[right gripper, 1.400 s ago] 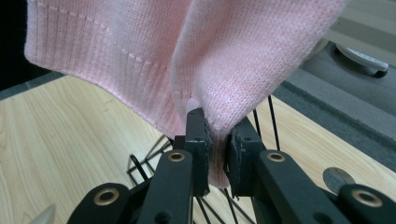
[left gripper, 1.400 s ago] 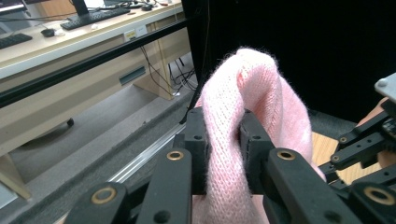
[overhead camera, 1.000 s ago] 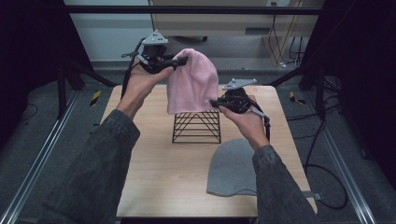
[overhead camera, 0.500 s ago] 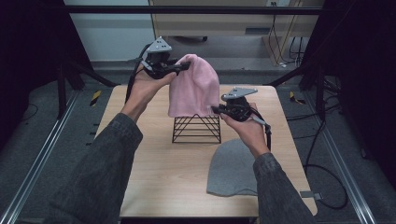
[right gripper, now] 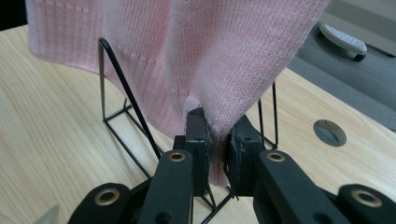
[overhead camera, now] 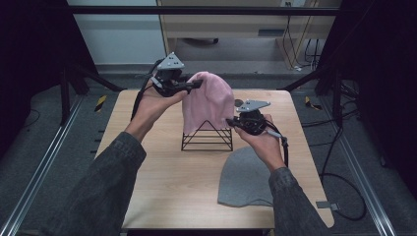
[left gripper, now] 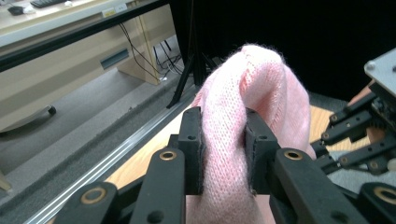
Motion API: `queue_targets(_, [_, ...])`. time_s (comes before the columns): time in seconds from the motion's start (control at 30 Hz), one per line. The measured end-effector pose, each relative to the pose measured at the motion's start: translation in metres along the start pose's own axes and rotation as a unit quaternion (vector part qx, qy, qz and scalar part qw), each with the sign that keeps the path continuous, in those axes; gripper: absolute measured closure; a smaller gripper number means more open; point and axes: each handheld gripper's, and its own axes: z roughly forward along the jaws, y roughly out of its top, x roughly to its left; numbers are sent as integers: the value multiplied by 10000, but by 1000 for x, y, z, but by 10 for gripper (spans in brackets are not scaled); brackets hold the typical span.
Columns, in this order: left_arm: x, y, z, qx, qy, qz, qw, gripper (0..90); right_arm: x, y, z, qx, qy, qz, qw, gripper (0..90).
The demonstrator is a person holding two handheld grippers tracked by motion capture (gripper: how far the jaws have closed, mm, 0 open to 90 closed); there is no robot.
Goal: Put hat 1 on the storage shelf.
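Observation:
A pink knit beanie (overhead camera: 209, 101) hangs over the peak of a black wire pyramid stand (overhead camera: 206, 140) at the middle of the table. My left gripper (overhead camera: 196, 84) holds its upper left side; in the left gripper view the knit (left gripper: 261, 79) bulges between the pads of this gripper (left gripper: 223, 135), whose jaws have just been opening slightly. My right gripper (overhead camera: 230, 122) is shut on the beanie's lower right hem. In the right gripper view the hem (right gripper: 210, 56) is pinched in that gripper (right gripper: 217, 135), in front of the stand's wires (right gripper: 119, 88).
A grey beanie (overhead camera: 246, 177) lies flat on the wooden table (overhead camera: 162, 182) at the front right, under my right forearm. A round grommet (right gripper: 329, 132) sits in the tabletop behind the stand. Dark frame legs and cables surround the table.
Both hands have sunk with the pink beanie, bringing it lower over the wire stand. The left gripper has come down and slightly right; the grey beanie has not moved.

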Motion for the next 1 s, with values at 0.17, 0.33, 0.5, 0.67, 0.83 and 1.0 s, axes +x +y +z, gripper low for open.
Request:
queue_targets(0.17, [-3, -11, 1, 99, 24, -62, 9999, 738, -1, -6, 2, 101, -12, -26, 9999, 808])
queue_targets(0.33, [-6, -18, 2, 178, -54, -56, 9998, 758, -2, -14, 8, 194, -16, 16, 9998, 808])
queue_targets(0.5, [-12, -23, 5, 250, -68, -15, 9997, 757, -4, -26, 16, 260, 12, 121, 9996, 808])
queue_targets(0.67, [-16, -30, 6, 393, -127, 55, 9991, 753, -2, -32, 20, 356, 50, 117, 9993, 808])
queue_targets(0.83, [-19, -41, 7, 459, -152, -15, 9988, 753, -1, -41, 23, 439, 56, 172, 9989, 808])
queue_targets(1.0, [-22, -52, 6, 487, -143, -120, 9986, 751, -2, -47, 26, 537, 29, 216, 9983, 806])
